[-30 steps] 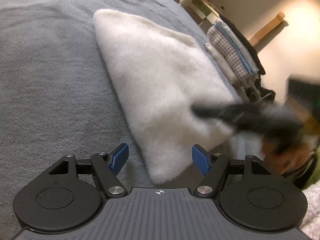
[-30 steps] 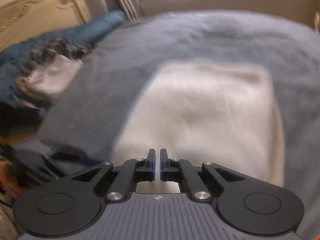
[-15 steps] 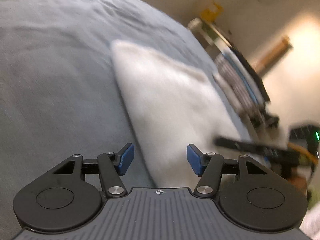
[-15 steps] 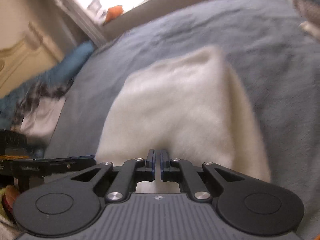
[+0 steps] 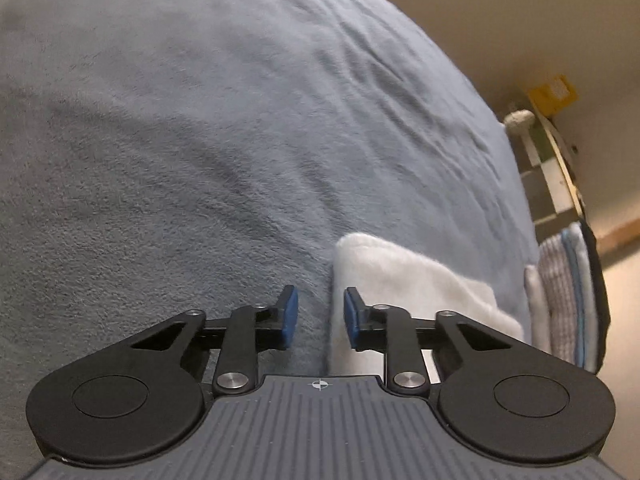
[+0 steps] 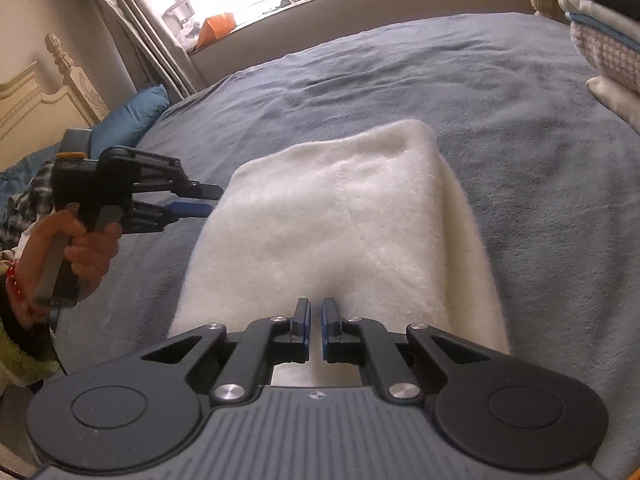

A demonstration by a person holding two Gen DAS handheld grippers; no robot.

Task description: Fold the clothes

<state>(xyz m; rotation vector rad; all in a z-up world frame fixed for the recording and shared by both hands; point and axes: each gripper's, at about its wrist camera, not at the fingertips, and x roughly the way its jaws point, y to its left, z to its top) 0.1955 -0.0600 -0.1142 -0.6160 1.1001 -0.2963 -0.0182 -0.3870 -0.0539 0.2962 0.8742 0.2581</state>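
Right wrist: folded white garment [image 6: 344, 216]

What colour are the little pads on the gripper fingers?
Blue pads, clearest in the left wrist view.

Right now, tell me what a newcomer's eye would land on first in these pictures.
First, the folded white fleece garment lying flat in the middle of the grey-blue bedspread, bright against it. Next, the left gripper, held in a hand beside the garment's left edge, its fingers slightly apart, while the right gripper sits nearly closed at the near edge. A stack of folded clothes stands at the bed's far right.
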